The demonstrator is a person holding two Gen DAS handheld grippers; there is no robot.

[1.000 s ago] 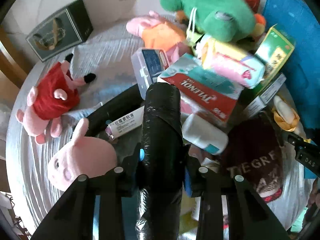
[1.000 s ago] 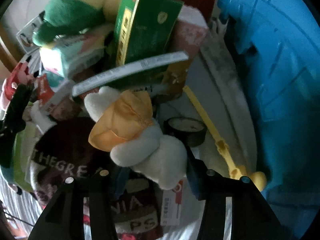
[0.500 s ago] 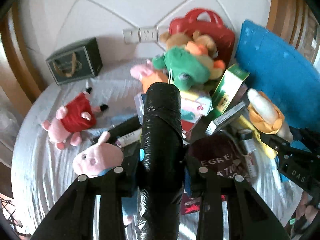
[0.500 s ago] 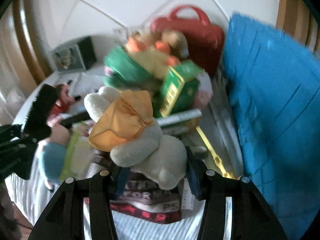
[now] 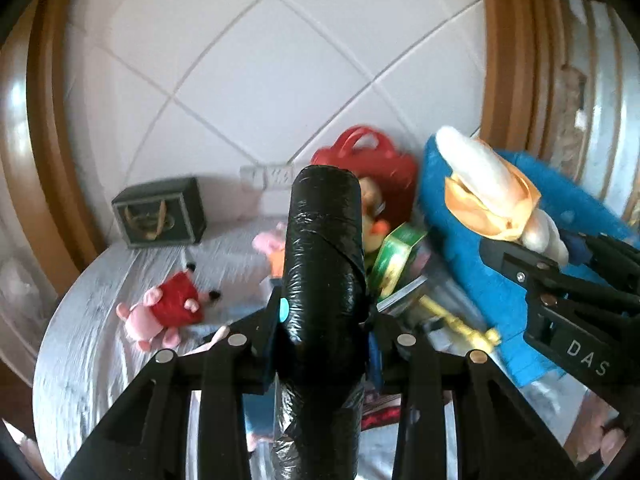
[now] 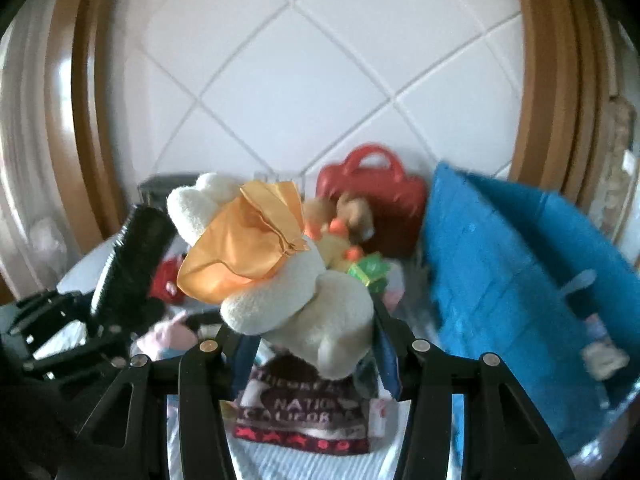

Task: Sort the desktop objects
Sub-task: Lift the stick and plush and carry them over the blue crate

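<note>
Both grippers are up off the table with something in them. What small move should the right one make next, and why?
Probably carry the white plush sideways over the blue bin before letting go. The right gripper holds it clear above the clutter, the bin stands right beside it, and the left gripper is busy with the black roll.

Left gripper (image 5: 324, 316) clamped on a black wrapped cylinder (image 5: 322, 264), pointing forward and slightly down, raised above the desk. Right gripper (image 6: 312, 340) clamped on a cream plush toy (image 6: 304, 304), same tilt, raised level beside the left one. Fingertips of a hand (image 5: 608, 436) show under the right gripper.
</note>
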